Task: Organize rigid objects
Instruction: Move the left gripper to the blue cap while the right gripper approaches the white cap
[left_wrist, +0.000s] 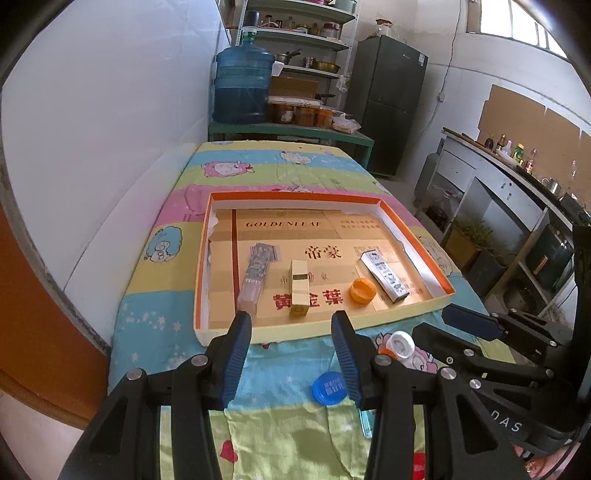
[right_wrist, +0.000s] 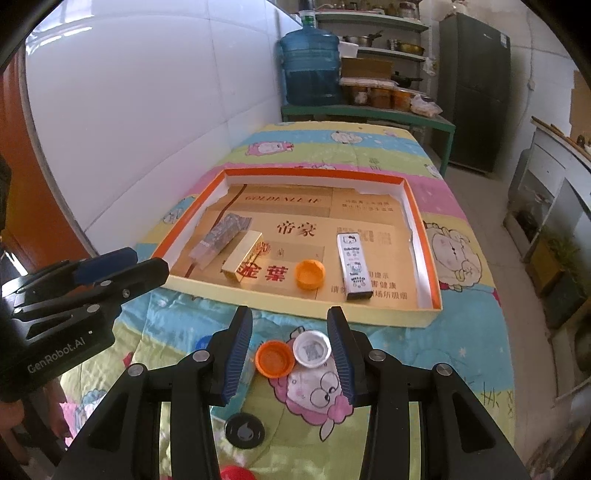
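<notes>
Both tools are open and hold nothing. The left tool (left_wrist: 291, 325) hangs over the near edge of the shallow orange-rimmed box (left_wrist: 291, 196) on the desk. Only the right wrist view shows the right tool (right_wrist: 290, 321) straddling the orange cap (right_wrist: 275, 358) and white cap (right_wrist: 312, 348), plus a black cap (right_wrist: 244, 431). The left view alone shows the blue cap (left_wrist: 330, 388) clearly.

1. the light blue lighter (left_wrist: 365, 424) is mostly hidden behind the left gripper's right finger (left_wrist: 345, 356).
2. the orange cap (left_wrist: 386, 351) shows only a sliver there.
3. the red cap (right_wrist: 236, 473) is cut off by the right wrist view's bottom edge.
4. the blue cap (right_wrist: 201, 342) peeks past a finger (right_wrist: 236, 350).
</notes>
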